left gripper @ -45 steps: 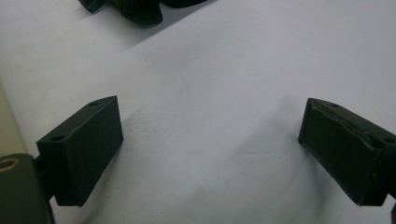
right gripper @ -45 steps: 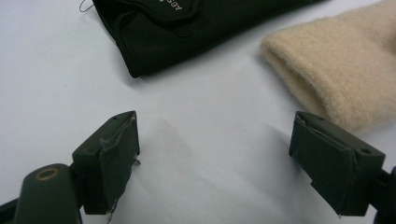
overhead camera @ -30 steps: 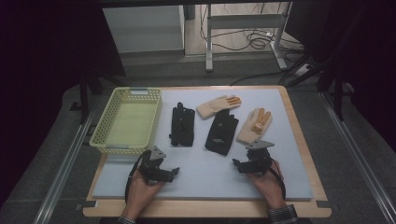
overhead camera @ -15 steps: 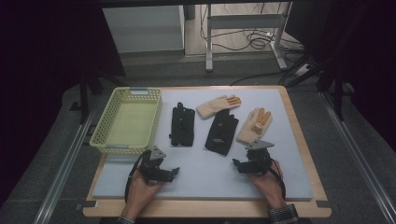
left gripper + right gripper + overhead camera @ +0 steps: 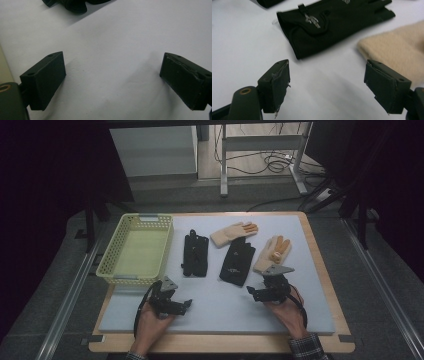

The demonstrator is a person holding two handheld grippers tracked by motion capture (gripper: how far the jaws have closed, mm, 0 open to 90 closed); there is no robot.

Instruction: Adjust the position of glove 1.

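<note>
Both pairs of jaws are standing apart with only bare mat between them; the right gripper (image 5: pixel 256 292) has just been narrowing its gap a little, and the left gripper (image 5: pixel 186 304) is gaping wide. Both are resting low over the near part of the mat (image 5: pixel 225 312), each in one of the person's hands. In the right gripper view, the right gripper (image 5: pixel 327 82) is pointing at the cuff of a black glove (image 5: pixel 332 25), which is lying flat just ahead of it, with a tan glove (image 5: pixel 397 50) beside its right jaw. A second black glove (image 5: pixel 194 253) and a second tan glove (image 5: pixel 233 232) are lying farther back. The basket (image 5: pixel 112 275) is sitting at the mat's left edge, holding nothing.
</note>
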